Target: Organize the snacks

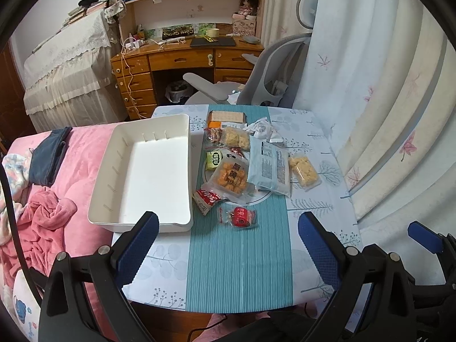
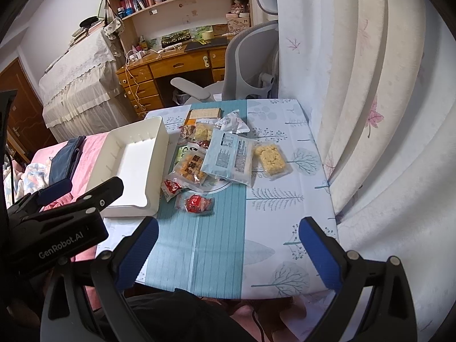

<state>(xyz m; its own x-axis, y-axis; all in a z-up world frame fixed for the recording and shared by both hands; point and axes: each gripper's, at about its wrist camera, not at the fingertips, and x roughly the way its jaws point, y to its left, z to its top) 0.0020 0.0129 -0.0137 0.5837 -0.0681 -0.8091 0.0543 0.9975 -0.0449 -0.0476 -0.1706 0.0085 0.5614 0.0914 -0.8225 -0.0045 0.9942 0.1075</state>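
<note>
Bedroom furniture rings our small table (image 1: 313, 131), with its teal striped runner (image 1: 239, 256). At the left edge sits our white plastic bin (image 1: 148, 171), holding nothing. Just right of it the snack packets cluster on the runner: a red-wrapped snack (image 1: 242, 218) nearest us, an orange cracker pack (image 1: 230, 178) touching a pale blue pouch (image 1: 269, 168), then a yellow biscuit pack (image 1: 303, 172). Our left gripper (image 1: 228, 245) hovers low, fingers spread and holding nothing. Our right gripper (image 2: 228, 248) hovers likewise, fingers spread, over the near cloth.
</note>
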